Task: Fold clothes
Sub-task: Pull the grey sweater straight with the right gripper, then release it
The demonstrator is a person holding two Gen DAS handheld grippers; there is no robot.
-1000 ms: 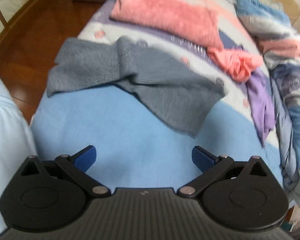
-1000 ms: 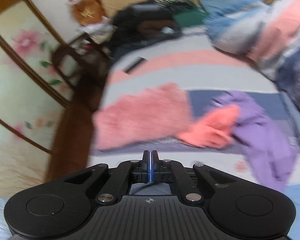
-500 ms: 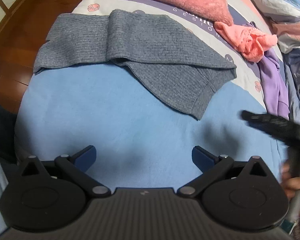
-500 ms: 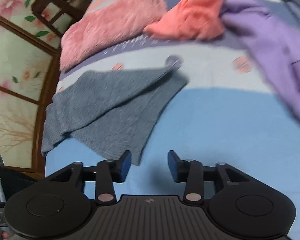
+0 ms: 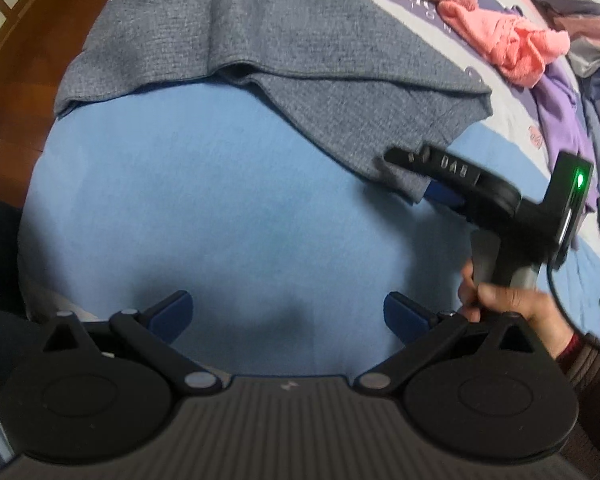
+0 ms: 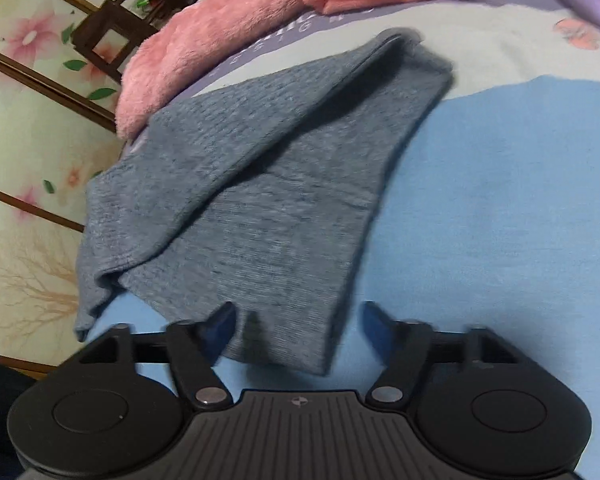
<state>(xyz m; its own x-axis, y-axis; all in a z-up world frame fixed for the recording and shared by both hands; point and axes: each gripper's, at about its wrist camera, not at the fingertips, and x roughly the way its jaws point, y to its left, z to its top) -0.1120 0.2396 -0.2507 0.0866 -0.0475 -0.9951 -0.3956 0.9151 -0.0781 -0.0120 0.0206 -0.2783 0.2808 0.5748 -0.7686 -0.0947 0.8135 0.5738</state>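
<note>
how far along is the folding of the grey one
Early. Done: the grey knit garment lies partly doubled over on the bed. In hand: the right tongs, jaws opening, straddle its near corner without pinching. Left: the left tongs are open over bare sheet.

grey garment (image 6: 260, 184): knitted cloth, coarse ribbed weave, matt. blue bed sheet (image 5: 204, 200): smooth woven cloth, matt, faint creases. far pink blanket (image 6: 204, 52): fluffy pile, soft nap. coral garment (image 5: 512, 48): fleecy cloth, crumpled. purple garment (image 5: 560, 120): thin smooth cloth. floor (image 5: 16, 64) at far left: polished wood, glossy. left gripper (image 5: 288, 316) and right gripper (image 6: 296, 320): matt black plastic bodies, ridged housing, bright metal pivot pins, blue rubbery-looking pads.
</note>
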